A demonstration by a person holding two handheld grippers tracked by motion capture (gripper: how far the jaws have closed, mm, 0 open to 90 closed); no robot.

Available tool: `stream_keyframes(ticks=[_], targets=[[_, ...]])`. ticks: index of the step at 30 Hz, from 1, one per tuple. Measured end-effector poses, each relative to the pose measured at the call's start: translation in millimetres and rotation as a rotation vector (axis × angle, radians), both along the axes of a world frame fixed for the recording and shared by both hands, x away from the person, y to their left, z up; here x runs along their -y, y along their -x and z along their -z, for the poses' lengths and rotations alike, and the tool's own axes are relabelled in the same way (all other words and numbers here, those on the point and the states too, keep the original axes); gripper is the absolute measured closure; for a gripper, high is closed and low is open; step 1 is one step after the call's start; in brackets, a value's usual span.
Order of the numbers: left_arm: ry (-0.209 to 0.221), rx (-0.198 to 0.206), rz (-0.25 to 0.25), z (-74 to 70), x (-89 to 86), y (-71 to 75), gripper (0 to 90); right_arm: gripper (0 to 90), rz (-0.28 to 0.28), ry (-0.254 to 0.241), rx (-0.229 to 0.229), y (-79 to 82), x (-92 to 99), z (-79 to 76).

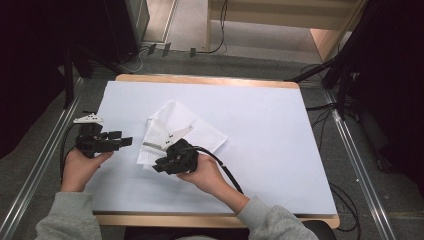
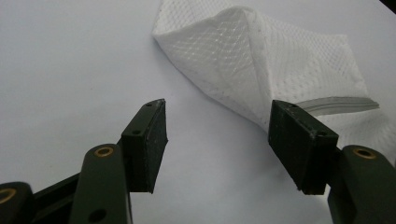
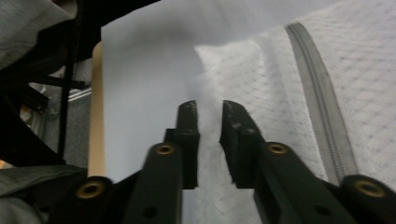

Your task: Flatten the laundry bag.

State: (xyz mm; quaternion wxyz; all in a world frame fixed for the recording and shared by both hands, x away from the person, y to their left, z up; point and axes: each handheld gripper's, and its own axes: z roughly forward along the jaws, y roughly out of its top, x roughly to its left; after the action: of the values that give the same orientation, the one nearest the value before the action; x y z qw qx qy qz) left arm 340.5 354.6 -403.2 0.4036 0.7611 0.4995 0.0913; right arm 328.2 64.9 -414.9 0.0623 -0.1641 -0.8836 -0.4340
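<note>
Grey sleeves come in at the near edge, one gripper per hand. Right gripper [image 1: 159, 166] sits low at the near-left corner of the mesh bag [image 1: 197, 131], pointing left; in the right gripper view its jaws stand a narrow gap apart with the bag's white edge in that gap, pads not clearly pressing, so I read it as slightly open, nothing clamped. Cable [image 1: 225, 170] trails back along the right forearm. Left gripper [image 1: 127, 141] is held just off the bag's left side, near but apart from it; the left gripper view has its jaws spread wide with only bare worktop [image 2: 70, 70] between them, holding nothing. The bag is white netting, lying crumpled and partly folded on the white worktop [image 1: 270, 145], left of centre, grey zipper strip [image 3: 317, 102] running along it. One fold stands up as a peak [image 2: 238, 51]. Beyond the worktop's far wooden edge: grey floor, cables, dark stands.
</note>
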Motion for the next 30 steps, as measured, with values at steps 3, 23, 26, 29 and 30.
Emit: stream_keyframes(ticks=[3,23,26,29,30], targets=[[0.001,0.006,0.003,-0.9,1.3,-2.5,38.3,69.3,0.004,-0.008,0.018,3.7,3.0,-4.7],[-0.034,-0.042,0.130,4.5,49.6,-27.3,41.4,69.2,0.249,0.021,0.056,-18.0,104.1,2.5],[-0.027,-0.054,0.138,6.1,52.4,-31.4,47.7,65.4,0.278,0.032,0.049,-23.2,110.9,10.4],[-0.025,-0.083,0.146,8.5,55.0,-35.5,53.0,61.6,0.285,0.053,0.048,-26.3,112.4,20.4],[-0.022,-0.097,0.153,9.4,55.7,-36.5,58.6,60.6,0.280,0.057,0.039,-26.7,111.7,23.7]])
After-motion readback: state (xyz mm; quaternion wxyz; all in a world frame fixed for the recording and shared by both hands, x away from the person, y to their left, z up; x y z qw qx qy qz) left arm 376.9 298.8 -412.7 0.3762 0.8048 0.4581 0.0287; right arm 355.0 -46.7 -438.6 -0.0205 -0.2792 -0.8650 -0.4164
